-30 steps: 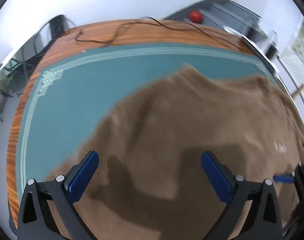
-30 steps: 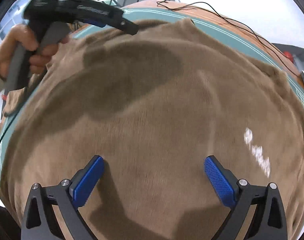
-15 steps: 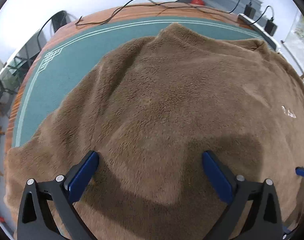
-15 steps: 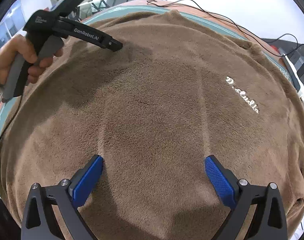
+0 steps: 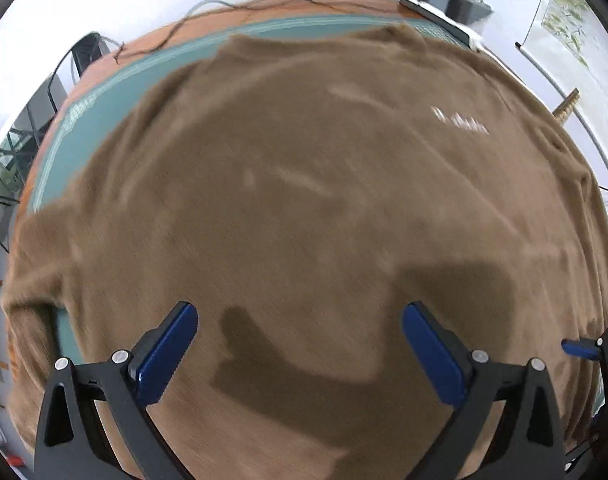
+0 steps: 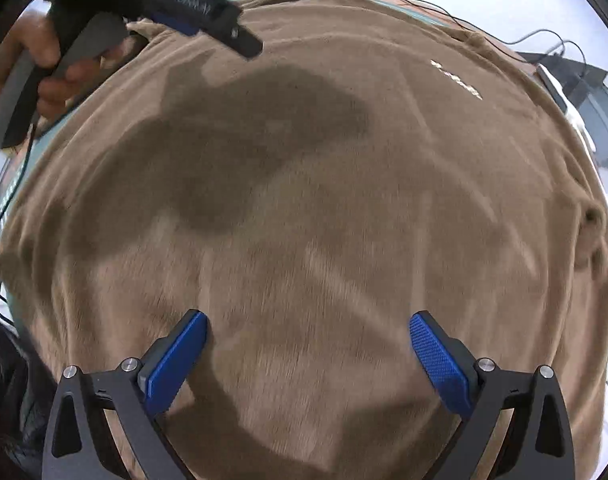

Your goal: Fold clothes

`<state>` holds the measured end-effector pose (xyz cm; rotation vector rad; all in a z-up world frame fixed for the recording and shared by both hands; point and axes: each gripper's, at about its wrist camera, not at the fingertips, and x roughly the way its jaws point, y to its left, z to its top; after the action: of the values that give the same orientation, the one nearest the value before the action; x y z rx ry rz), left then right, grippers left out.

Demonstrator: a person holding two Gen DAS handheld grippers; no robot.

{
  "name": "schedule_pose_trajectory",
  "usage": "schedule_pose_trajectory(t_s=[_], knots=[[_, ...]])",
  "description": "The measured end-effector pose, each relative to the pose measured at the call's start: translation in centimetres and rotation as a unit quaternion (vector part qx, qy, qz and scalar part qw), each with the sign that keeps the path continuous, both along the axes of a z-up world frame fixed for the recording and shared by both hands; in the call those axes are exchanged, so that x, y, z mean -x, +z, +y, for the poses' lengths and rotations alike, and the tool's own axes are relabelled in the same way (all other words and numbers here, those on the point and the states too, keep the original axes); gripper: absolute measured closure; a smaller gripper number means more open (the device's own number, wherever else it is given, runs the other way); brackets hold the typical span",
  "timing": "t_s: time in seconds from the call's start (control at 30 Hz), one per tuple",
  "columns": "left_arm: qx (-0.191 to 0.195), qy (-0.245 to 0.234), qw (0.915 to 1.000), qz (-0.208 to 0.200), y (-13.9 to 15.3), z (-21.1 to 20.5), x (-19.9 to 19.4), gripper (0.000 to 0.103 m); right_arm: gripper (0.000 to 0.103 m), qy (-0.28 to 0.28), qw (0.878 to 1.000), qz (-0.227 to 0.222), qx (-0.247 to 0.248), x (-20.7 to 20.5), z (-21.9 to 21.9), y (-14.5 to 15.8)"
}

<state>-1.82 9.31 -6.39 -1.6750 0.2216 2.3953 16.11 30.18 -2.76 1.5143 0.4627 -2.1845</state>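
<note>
Left gripper wide apart above blurred brown sweater.

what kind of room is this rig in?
Looks like an office or lab, not a home: brown fleece top spread on a green mat on a wooden table, loose cables, and power adapters at the far edge.

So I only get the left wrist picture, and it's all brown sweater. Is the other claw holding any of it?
Observer: No. The right claw is open, its blue pads spread wide above the brown sweater, with nothing between them.
Operator: And what's carrying the claw I'm looking along?
Observer: A person's hand grips the handle of the left claw, over by the sweater's far left edge.
</note>
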Motion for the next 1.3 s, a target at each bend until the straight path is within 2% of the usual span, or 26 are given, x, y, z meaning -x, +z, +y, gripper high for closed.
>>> schedule_pose_trajectory(t_s=[0.17,0.27,0.47,0.6,0.73,0.8,0.9,1.0,1.1,1.3], knots=[[0.003,0.022,0.9994,-0.025,-1.9,1.4,-2.3,0.000,0.000,-0.024,0.999,0.028,0.015,-1.3,0.8,0.0],[0.015,0.025,0.9994,-0.019,-2.2,1.9,-3.5,0.000,0.000,-0.026,0.999,0.031,0.023,-1.6,1.1,0.1],[0.010,0.056,0.9981,-0.025,-2.3,1.8,-4.0,0.000,0.000,-0.032,0.998,0.035,0.041,-2.2,2.0,0.3],[0.021,0.064,0.9976,-0.015,-2.3,2.2,-4.4,0.000,0.000,-0.108,0.987,0.025,0.113,-3.8,6.4,1.5],[0.024,0.075,0.9969,-0.007,-2.2,2.4,-4.9,0.000,0.000,-0.201,0.962,0.028,0.181,-7.0,12.4,2.5],[0.024,0.082,0.9963,-0.007,-2.2,2.4,-5.1,0.000,0.000,-0.259,0.942,0.034,0.210,-10.1,15.5,3.2],[0.025,0.094,0.9953,-0.004,-1.9,2.8,-5.7,0.000,0.000,-0.327,0.907,0.029,0.264,-7.5,16.7,3.0],[0.021,0.081,0.9965,-0.003,-1.6,3.9,-6.5,0.000,0.000,-0.378,0.874,0.022,0.305,-8.2,19.1,2.2],[0.018,0.054,0.9984,-0.003,-1.3,5.8,-7.2,0.000,0.000,-0.399,0.860,0.024,0.315,-7.6,18.6,1.1],[0.017,0.027,0.9995,0.001,-0.7,7.9,-7.6,0.000,0.001,-0.440,0.826,0.031,0.351,-9.5,21.9,0.7]])
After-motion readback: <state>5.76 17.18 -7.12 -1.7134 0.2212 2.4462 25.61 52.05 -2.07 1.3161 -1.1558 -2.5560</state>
